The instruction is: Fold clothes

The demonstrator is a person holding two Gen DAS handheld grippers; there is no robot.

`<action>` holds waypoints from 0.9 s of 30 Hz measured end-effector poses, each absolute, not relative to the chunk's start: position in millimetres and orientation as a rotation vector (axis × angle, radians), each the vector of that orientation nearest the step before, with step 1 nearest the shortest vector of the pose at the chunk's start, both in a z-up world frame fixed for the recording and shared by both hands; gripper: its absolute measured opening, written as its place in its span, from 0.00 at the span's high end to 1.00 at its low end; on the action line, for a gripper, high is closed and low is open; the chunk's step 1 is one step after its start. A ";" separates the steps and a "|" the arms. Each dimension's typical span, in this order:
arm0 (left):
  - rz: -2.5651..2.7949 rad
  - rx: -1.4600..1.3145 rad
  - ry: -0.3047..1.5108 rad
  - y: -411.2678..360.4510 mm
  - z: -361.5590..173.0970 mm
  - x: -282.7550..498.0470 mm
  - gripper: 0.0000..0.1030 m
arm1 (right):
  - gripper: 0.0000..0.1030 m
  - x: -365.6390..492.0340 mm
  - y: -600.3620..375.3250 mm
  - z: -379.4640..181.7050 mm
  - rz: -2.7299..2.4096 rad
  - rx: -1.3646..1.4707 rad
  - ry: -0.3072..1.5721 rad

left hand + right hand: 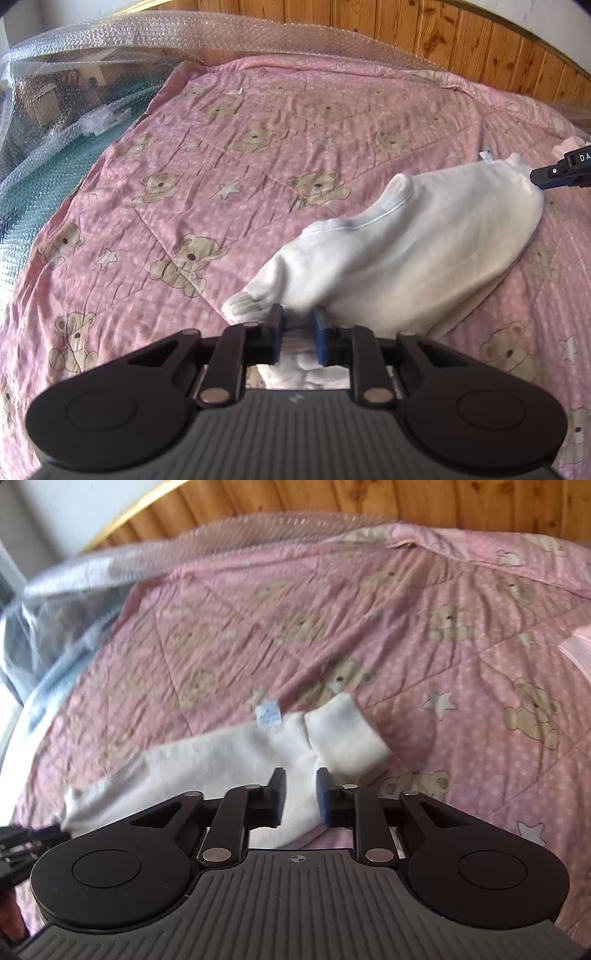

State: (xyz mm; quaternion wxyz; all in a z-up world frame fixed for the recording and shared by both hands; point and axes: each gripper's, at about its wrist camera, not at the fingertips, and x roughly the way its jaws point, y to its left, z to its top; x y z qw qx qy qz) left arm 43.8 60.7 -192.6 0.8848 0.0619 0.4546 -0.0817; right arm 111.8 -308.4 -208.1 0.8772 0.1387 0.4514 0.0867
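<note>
Garment (424, 240), white, lies folded on the bed (258, 147). My left hand-held gripper (298, 325) and right hand-held gripper (301, 786) stand partly open over its ends, pinching nothing; I should smooth the edges square before regripping.

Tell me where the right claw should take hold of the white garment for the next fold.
Probably the folded cuff at the right end of the white garment. It is thick, lifts off the pink bear quilt with a free edge, and lies just ahead of the right claw. Come from the near side, low, jaws straddling the edge.
</note>
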 end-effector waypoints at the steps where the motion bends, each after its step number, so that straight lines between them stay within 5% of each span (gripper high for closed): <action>1: -0.172 0.124 0.945 59.5 -190.0 41.6 0.75 | 0.55 113.3 -316.7 -208.4 0.161 0.304 0.933; 10: -0.170 0.116 0.964 57.3 -182.7 22.7 0.75 | 0.56 148.6 -343.5 -242.7 0.202 0.349 0.950; 13: -0.155 0.070 0.971 63.1 -180.8 18.4 0.75 | 0.87 150.2 -342.2 -242.9 0.222 0.381 0.958; 24: -0.095 -0.099 0.912 77.5 -160.6 23.4 0.75 | 0.94 96.9 -243.7 -140.6 0.312 0.044 0.716; 27: -0.078 -0.140 0.912 80.3 -161.1 28.5 0.75 | 0.94 84.3 -183.3 -154.8 0.408 -0.078 0.733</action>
